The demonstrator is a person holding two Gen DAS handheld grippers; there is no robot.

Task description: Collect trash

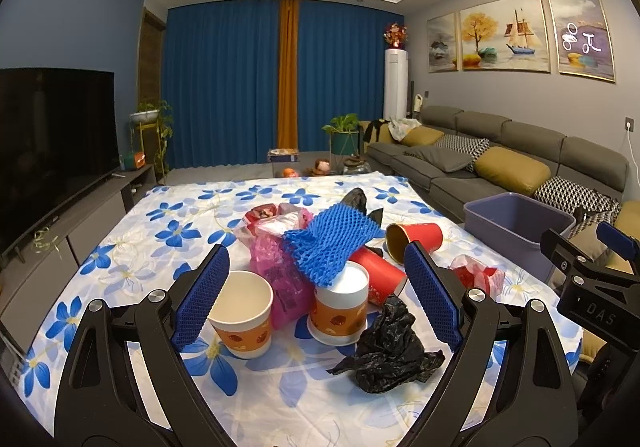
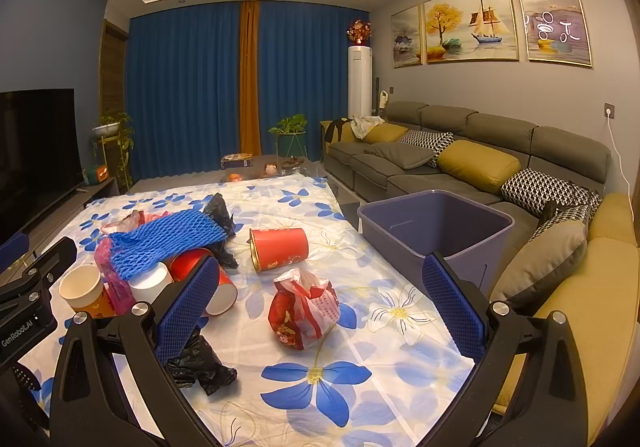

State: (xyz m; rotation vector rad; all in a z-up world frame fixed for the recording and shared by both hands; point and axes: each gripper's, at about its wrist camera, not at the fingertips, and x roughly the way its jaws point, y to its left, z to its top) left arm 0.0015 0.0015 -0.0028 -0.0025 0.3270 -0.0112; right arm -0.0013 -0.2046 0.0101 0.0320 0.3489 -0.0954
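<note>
Trash lies on a table with a blue-flower cloth (image 1: 132, 247). In the left wrist view my open left gripper (image 1: 320, 299) frames an upright paper cup (image 1: 242, 313), an upturned paper cup (image 1: 340, 307), blue foam netting (image 1: 328, 243), a pink bag (image 1: 280, 279) and a crumpled black bag (image 1: 390, 351). In the right wrist view my open right gripper (image 2: 320, 307) frames a red-and-white bag (image 2: 304, 311), with a tipped red cup (image 2: 280, 249) beyond. Both grippers are empty. A purple bin (image 2: 436, 225) stands at the table's right edge.
A grey sofa with cushions (image 2: 460, 163) runs along the right, close behind the bin. A TV on a low cabinet (image 1: 48, 135) is on the left. The right gripper's body (image 1: 592, 275) shows at the left view's right edge.
</note>
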